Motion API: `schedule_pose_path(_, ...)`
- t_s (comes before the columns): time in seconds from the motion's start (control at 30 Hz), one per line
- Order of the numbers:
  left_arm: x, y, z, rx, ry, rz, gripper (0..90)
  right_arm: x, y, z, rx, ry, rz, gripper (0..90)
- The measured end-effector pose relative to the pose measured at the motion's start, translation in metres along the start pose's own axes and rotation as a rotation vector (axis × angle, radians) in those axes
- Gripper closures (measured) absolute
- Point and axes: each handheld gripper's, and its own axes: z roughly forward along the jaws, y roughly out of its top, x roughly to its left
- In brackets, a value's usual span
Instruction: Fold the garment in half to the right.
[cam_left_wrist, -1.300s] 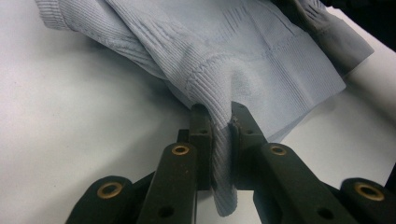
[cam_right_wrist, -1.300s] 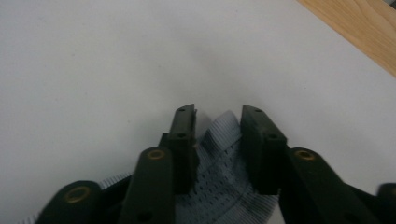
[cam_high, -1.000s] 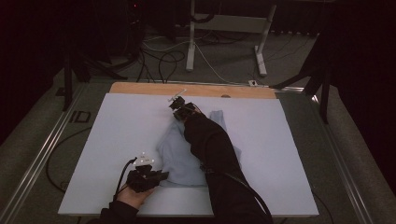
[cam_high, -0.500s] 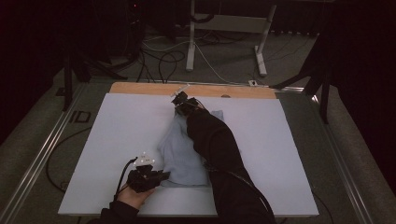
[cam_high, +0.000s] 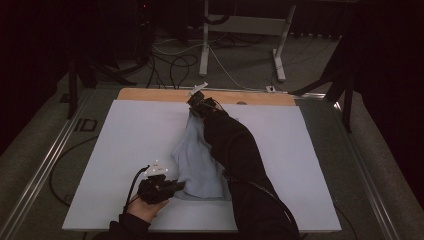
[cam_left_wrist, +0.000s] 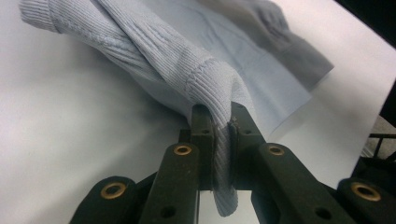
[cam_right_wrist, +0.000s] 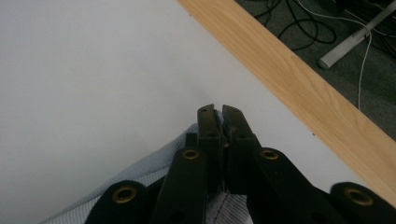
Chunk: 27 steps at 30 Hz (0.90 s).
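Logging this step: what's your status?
Left gripper shut on garment cuff, near edge. Right gripper shut on its far end. Nothing in the way.

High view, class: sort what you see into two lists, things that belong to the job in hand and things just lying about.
In the job:
- light blue garment
- left tool, shut on its ribbed edge
- right tool, shut on its far end
- white table

Lying about:
- floor cables
- metal stand
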Motion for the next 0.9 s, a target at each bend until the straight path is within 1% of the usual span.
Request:
schedule_pose_path(0.17,-0.008,0.009,0.0,-0.002,-0.012,0.024,83.9,-0.005,-0.002,-0.011,-0.016,-0.001,0.009,87.9)
schedule_pose_path(0.43,-0.023,0.023,0.007,0.001,-0.031,0.064,83.9,-0.015,-0.005,-0.028,-0.031,-0.004,0.015,88.0)
schedule_pose_path(0.6,-0.031,0.032,0.01,0.003,-0.04,0.086,83.9,-0.022,-0.009,-0.038,-0.054,-0.005,0.034,87.9)
schedule_pose_path(0.67,-0.035,0.035,0.012,0.011,-0.036,0.1,83.9,-0.024,-0.011,-0.042,-0.057,-0.005,0.034,87.9)
schedule_pose_path(0.83,-0.042,0.042,0.015,0.021,-0.042,0.119,83.9,-0.031,-0.015,-0.052,-0.076,-0.003,0.044,87.9)
schedule_pose_path(0.9,-0.045,0.044,0.018,0.031,-0.045,0.13,83.9,-0.034,-0.017,-0.056,-0.088,0.004,0.058,87.9)
